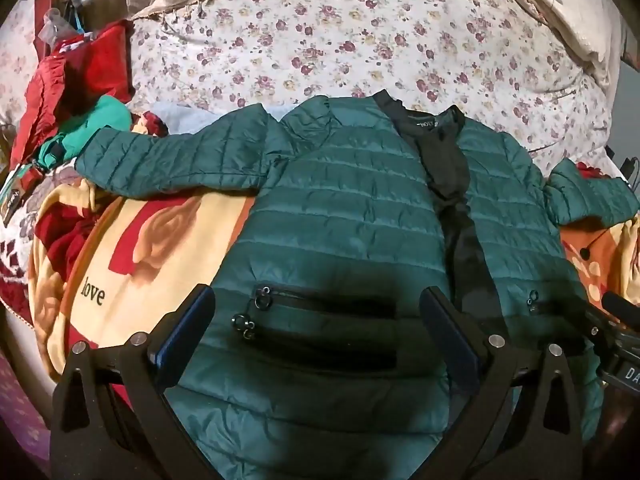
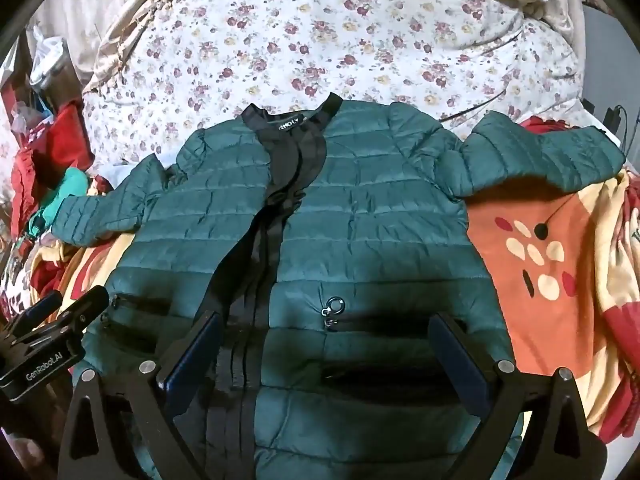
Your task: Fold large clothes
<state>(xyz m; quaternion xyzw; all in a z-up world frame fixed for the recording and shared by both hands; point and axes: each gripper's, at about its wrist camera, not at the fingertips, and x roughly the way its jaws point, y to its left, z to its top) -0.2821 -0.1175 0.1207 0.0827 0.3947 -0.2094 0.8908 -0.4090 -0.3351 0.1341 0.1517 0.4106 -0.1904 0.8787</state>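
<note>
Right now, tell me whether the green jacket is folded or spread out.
Spread out. The green jacket lies flat, front up, on the blanket; both sleeves stretch sideways and nothing is folded over.

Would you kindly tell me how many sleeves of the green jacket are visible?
2: one sleeve stretches out to the left over the blanket, the other sleeve stretches out to the right. Neither looks hidden.

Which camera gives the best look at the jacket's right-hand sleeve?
The right wrist view: the sleeve lies fully spread there. In the left wrist view, that sleeve is squeezed against the picture's edge.
</note>
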